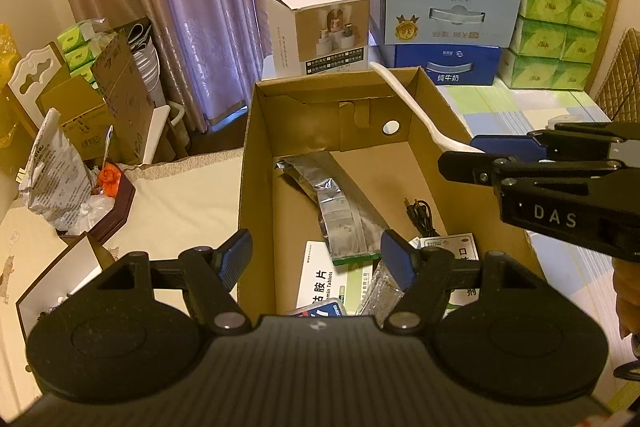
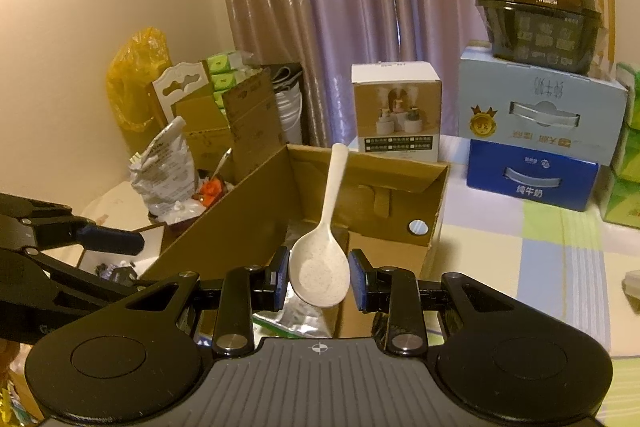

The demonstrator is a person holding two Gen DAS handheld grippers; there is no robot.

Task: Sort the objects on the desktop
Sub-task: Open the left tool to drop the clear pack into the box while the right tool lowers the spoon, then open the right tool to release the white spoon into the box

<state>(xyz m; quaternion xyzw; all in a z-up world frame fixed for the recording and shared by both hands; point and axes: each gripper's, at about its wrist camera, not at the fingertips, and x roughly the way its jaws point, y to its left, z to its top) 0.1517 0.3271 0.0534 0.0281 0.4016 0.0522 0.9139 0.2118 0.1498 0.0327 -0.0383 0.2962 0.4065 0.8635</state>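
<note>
Holding: the right tongs (image 2: 319,279) grip a cream-white speckled plastic spoon (image 2: 322,267) by its bowl, one blue pad against each side, the handle pointing up and away over the box.
Where the spoon is: above the right-hand part of the open brown cardboard box (image 1: 256,163); in the left wrist view the handle slants across the box's right wall, so the spoon is apart from the box floor and not yet set down.
Why held so: judged from the pose, gripping the broad bowl gives the pads something to bite, and the handle-forward angle suits lowering it into the box.
Left tongs (image 1: 316,259): spread wide and empty, hovering at the near end of the box, likely waiting clear of the right tool's path.
Box contents: a long silver foil packet (image 1: 340,215), a white tablet carton with black lettering (image 1: 320,279), and a coiled black cable (image 1: 420,215) lie on the floor.
Free room: bare cardboard shows at the far right of the floor.
Desk (image 2: 520,251): pale checked cloth beside the box.
Risk: the smooth rounded bowl may slip between the pads.
</note>
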